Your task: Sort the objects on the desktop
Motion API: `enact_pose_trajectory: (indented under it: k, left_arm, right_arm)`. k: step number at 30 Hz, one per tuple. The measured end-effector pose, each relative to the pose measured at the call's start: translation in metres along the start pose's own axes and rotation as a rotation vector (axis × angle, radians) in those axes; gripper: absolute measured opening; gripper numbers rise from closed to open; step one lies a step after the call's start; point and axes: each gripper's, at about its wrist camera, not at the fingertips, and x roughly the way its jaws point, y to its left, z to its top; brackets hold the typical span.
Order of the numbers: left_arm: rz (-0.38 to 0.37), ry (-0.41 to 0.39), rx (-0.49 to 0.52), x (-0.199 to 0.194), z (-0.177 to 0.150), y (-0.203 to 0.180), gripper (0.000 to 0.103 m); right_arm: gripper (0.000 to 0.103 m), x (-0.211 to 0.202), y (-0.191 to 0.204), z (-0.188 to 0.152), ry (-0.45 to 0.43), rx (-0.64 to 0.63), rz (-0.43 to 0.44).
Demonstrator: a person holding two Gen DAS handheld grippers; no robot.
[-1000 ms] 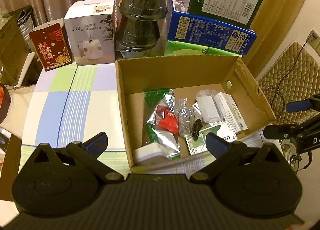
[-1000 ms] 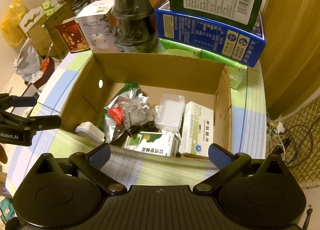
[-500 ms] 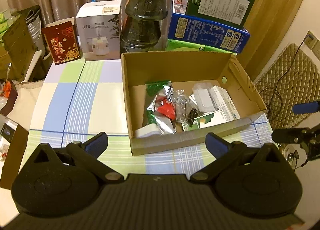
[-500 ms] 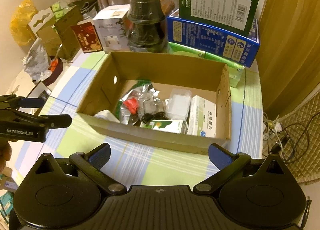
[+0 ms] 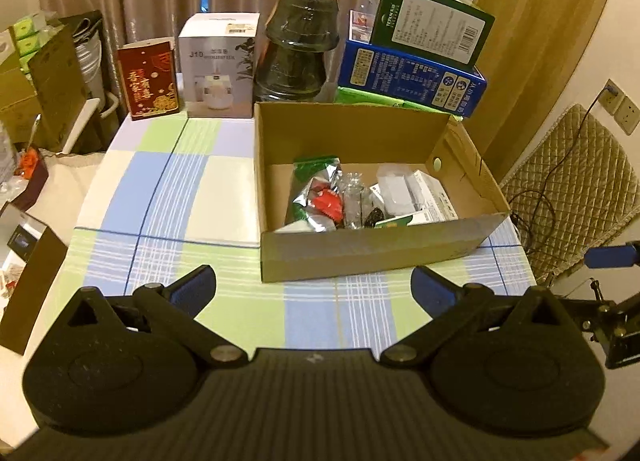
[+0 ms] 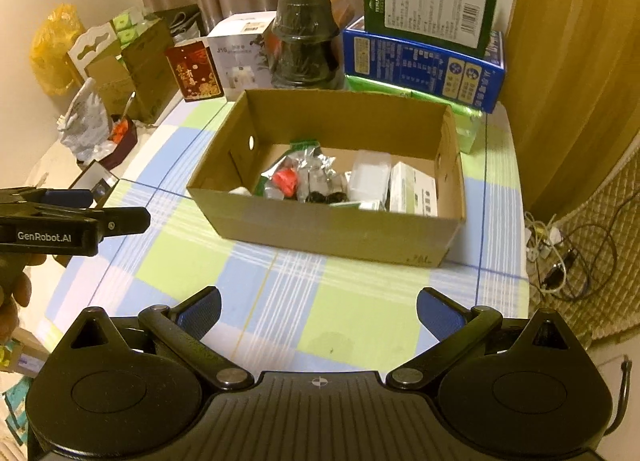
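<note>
An open cardboard box (image 5: 372,249) (image 6: 340,229) stands on the checked tablecloth (image 5: 172,189) (image 6: 320,301). Inside lie a foil packet with a red piece (image 5: 326,203) (image 6: 286,180), a clear plastic case (image 5: 394,189) (image 6: 368,177), white medicine cartons (image 5: 432,197) (image 6: 412,191) and a small black item (image 5: 374,217) (image 6: 326,197). My left gripper (image 5: 314,287) (image 6: 116,211) is open and empty, held back from the box's near wall. My right gripper (image 6: 318,307) (image 5: 610,255) is open and empty too, well short of the box.
Behind the box stand a red carton (image 5: 148,79), a white humidifier box (image 5: 218,65), stacked dark bowls (image 5: 300,49), and blue (image 5: 412,77) and green (image 5: 432,29) boxes. A quilted chair (image 5: 572,181) and cables (image 6: 560,253) are at the right. Clutter sits off the table's left edge.
Both grippers have pulled back and up from the box, which now sits farther off and smaller. Both stay open and empty. The box's contents have not moved.
</note>
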Motion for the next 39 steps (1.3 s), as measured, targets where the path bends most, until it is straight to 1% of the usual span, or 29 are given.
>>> enact_pose_trajectory:
  k: [3,6,9,16,20,23,30,33,39]
  left_arm:
    - [-0.006,-0.032,-0.009,-0.012,-0.01,0.0,0.102]
    - [0.014,-0.068,-0.006,-0.025,-0.023,-0.002,0.102]
    - [0.037,-0.091,-0.005,-0.035,-0.036,-0.005,0.102]
    - [0.043,-0.152,0.03,-0.059,-0.062,-0.02,0.102]
    - [0.025,-0.164,0.023,-0.07,-0.074,-0.024,0.102]
    - [0.028,-0.171,0.025,-0.077,-0.085,-0.027,0.102]
    - [0.011,-0.172,-0.016,-0.087,-0.113,-0.029,0.102]
    - [0.02,-0.159,-0.016,-0.088,-0.127,-0.032,0.102]
    - [0.046,-0.147,0.017,-0.093,-0.151,-0.037,0.102]
  right_arm:
    - [0.101,-0.01,0.003,-0.011,-0.04,0.007,-0.02]
    - [0.101,-0.02,0.006,-0.022,-0.084,0.016,-0.036]
    - [0.101,-0.028,0.011,-0.035,-0.112,0.032,-0.031]
    - [0.101,-0.04,0.015,-0.067,-0.162,0.104,-0.011]
    - [0.101,-0.049,0.018,-0.085,-0.195,0.126,-0.018]
    - [0.101,-0.056,0.018,-0.097,-0.213,0.14,-0.026]
    - [0.101,-0.072,0.013,-0.117,-0.255,0.194,-0.045]
    - [0.101,-0.079,0.012,-0.126,-0.266,0.196,-0.062]
    - [0.101,-0.09,0.009,-0.14,-0.276,0.2,-0.084]
